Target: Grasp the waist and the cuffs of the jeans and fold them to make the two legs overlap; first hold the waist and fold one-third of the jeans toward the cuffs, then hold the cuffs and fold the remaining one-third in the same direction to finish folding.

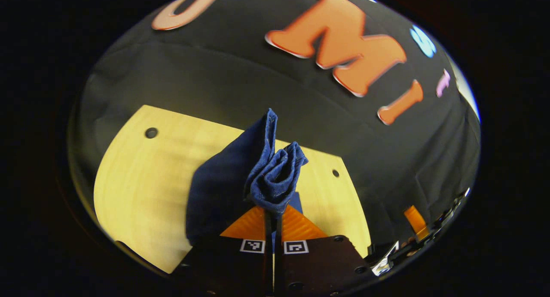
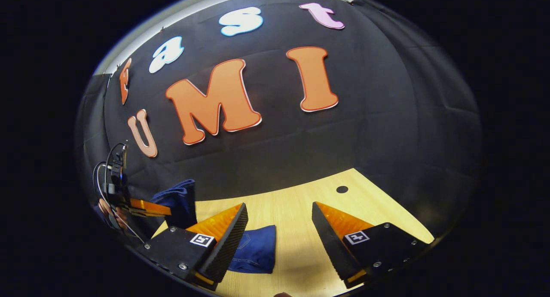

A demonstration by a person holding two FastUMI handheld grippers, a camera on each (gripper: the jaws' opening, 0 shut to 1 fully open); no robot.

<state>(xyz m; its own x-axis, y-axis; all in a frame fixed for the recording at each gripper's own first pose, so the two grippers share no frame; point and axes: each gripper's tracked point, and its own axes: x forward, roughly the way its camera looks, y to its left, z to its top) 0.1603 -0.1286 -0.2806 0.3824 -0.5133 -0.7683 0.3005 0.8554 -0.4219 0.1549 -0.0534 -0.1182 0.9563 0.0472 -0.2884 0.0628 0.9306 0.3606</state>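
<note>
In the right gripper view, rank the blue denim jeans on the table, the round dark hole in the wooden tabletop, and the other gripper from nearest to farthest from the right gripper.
From the open right gripper:
1. Blue denim jeans, just inside its left finger.
2. Round dark hole, ahead on the wooden tabletop, slightly right.
3. Left gripper, far left, clamping raised denim.

This is a staged recording booth, not a home: black cloth (image 2: 386,129) hangs as the back wall behind a pale wooden tabletop (image 2: 296,211) with drilled round holes (image 2: 342,189), lit brightly from above against dark surroundings.
</note>
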